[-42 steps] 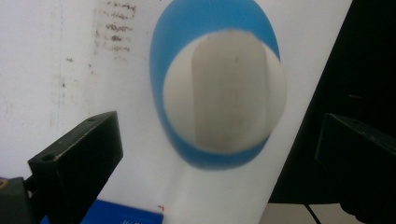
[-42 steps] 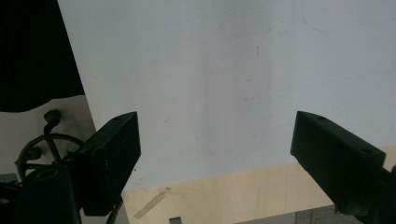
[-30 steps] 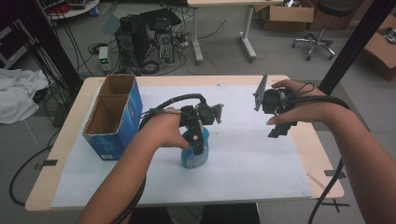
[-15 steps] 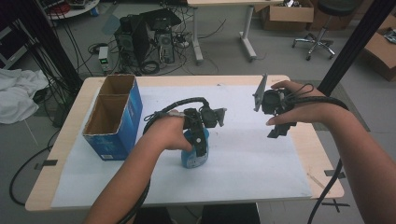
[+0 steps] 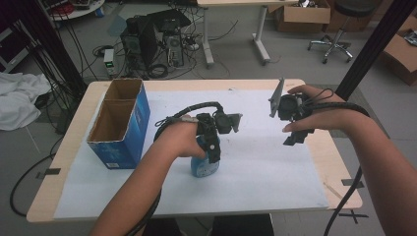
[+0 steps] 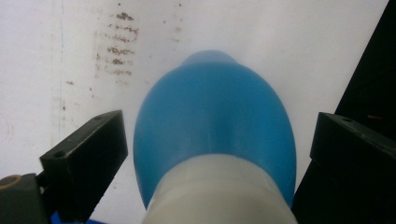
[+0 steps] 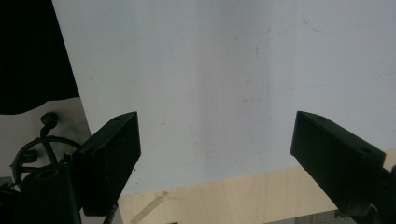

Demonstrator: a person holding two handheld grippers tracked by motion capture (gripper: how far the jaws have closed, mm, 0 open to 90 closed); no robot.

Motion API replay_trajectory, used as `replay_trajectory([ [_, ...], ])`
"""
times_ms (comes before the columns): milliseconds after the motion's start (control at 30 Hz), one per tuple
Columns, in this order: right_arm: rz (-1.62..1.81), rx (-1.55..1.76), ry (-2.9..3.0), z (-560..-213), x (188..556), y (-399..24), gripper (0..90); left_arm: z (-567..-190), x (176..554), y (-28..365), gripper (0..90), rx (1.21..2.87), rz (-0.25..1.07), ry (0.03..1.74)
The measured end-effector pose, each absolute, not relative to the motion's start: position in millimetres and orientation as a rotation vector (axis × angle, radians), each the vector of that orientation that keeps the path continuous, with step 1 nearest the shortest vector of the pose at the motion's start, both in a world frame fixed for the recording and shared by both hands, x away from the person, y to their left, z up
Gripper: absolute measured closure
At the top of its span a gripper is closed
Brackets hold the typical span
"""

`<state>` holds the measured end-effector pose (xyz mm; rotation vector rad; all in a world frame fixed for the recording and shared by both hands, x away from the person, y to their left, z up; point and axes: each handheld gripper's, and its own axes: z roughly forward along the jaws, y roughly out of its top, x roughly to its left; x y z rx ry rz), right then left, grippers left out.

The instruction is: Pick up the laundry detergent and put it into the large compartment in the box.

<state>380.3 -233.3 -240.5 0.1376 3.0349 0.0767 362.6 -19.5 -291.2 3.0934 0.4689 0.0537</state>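
Room: we see a cluttered workshop floor beyond the table (image 5: 305,147), with a computer tower (image 5: 147,42), cables, cardboard boxes and a stool; a white sheet (image 5: 255,177) covers most of the tabletop.
Blue box: an open, two-compartment blue box (image 5: 119,125) stands at the sheet's left side; both compartments look empty to us.
Bottle: a blue bottle (image 5: 202,164) with a pale lower part stands near the middle of the sheet, well apart from the box.
Left gripper: we find the left gripper (image 6: 210,154) lowered over the bottle (image 6: 215,135); its jaws stand wide on either side, with clear gaps, so nothing is held yet.
Right gripper: the right gripper (image 7: 217,154) hangs above the sheet's right part, jaws spread wide and empty; in the high view it sits at (image 5: 295,135).
Risk: we judge that a skewed closing could push the rounded bottle aside or tip it; the curved plastic may slip from the flat jaws if they grip too high.
Views: the left gripper view gives us the gaps between jaws and bottle, which the hand hides in the high view; the high view alone places the box relative to the bottle.
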Motion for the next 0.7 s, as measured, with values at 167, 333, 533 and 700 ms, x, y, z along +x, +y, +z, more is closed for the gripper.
replay_trajectory([
  [167,0.077,0.139,3.035,-240.6,380.9,-233.2,16.0,-290.3,361.3,-18.2,12.4,3.094,0.077,0.459],
  [333,0.092,0.140,3.027,-239.3,380.7,-233.8,16.0,-290.6,363.3,-16.1,15.2,3.096,0.061,0.477],
  [533,0.073,0.137,3.031,-240.7,380.1,-232.9,16.0,-293.0,363.8,-16.6,15.8,3.092,0.065,0.496],
  [700,0.066,0.128,3.033,-241.9,379.8,-231.1,16.0,-293.4,362.2,-18.4,16.8,3.099,0.079,0.498],
])
